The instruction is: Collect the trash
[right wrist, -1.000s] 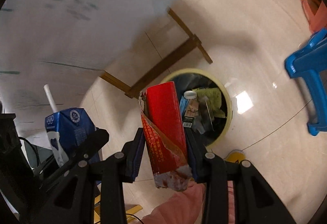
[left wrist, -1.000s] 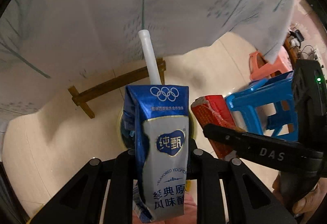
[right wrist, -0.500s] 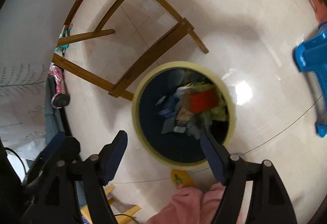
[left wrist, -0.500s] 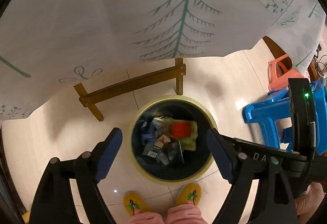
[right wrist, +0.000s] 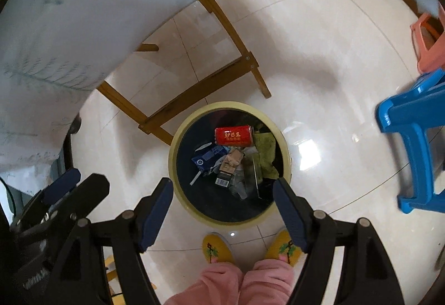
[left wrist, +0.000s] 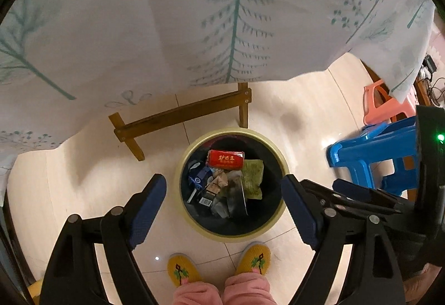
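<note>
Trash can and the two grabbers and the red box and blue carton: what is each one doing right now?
Trash can: upright on the floor, partly filled.
Red box: lying flat on top of the trash.
Blue carton: lying in the can among the scraps.
Left gripper: open, holding nothing, above the can.
Right gripper: open, holding nothing, above the can.
Blue stool: standing beside the can.

Left gripper (left wrist: 222, 202) fingers (left wrist: 147, 207) spread, empty, above the trash bin (left wrist: 194, 224).
</note>
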Tool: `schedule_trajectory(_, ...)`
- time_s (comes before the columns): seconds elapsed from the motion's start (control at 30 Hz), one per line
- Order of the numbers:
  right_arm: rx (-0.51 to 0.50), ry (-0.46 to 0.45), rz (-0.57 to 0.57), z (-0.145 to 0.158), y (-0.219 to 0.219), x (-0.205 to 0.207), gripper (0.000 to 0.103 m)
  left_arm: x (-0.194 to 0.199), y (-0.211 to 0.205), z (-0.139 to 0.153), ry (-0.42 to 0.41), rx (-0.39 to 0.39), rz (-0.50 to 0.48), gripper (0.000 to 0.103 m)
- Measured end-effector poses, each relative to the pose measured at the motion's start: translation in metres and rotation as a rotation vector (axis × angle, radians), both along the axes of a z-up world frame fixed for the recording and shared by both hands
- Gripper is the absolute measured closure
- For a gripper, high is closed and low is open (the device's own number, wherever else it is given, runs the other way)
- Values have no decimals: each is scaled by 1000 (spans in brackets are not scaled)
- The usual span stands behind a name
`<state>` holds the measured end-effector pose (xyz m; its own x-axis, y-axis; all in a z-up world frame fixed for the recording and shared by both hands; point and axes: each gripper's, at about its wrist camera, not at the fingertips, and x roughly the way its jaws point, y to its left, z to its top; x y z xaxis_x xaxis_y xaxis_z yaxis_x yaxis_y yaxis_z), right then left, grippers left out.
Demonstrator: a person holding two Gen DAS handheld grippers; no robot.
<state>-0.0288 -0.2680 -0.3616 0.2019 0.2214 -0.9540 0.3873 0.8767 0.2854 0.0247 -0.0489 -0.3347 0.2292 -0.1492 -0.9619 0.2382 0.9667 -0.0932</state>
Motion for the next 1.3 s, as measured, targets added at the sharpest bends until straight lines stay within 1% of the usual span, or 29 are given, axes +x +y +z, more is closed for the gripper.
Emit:
schedule_trajectory(0.13, -39, -19, 37, 25, 9, -1, 28, 0, 9, 20, -3, -4, 22, 20)
schedule_trajectory(0.23, -62, -34, 55, 50, 17, -2, 28, -2, 16, 43, -15, -1, 32, 20)
schedule_trajectory(0.37, -70, -55, 65, 86, 27, -5, 28, -9, 28, 87, -43, -4, 45, 20)
schedule_trajectory(0.57, -77, -101, 125, 154, 47, -8, 27, -18, 49, 156, -72, -8, 100, 20)
schedule_trajectory(0.73, -102, -141, 186, 206, 63, -9, 26, -26, 66, 207, -135, -13, 140, 20)
schedule_trajectory(0.9, -137, -177, 243, 253, 78, -7, 26, -30, 77, 249, -153, -24, 180, 20)
schedule_trajectory(1.03, -159, -213, 269, 285, 86, -4, 26, -29, 80, 283, -186, -26, 192, 20)
schedule_trajectory(1.1, -171, -233, 279, 302, 87, -2, 26, -30, 79, 296, -192, -30, 193, 20)
schedule_trajectory(1.2, -189, -265, 296, 328, 88, 1, 26, -32, 78, 318, -223, -17, 198, 20)
schedule_trajectory(1.3, -192, -296, 304, 353, 90, 3, 26, -35, 79, 339, -240, -28, 209, 20)
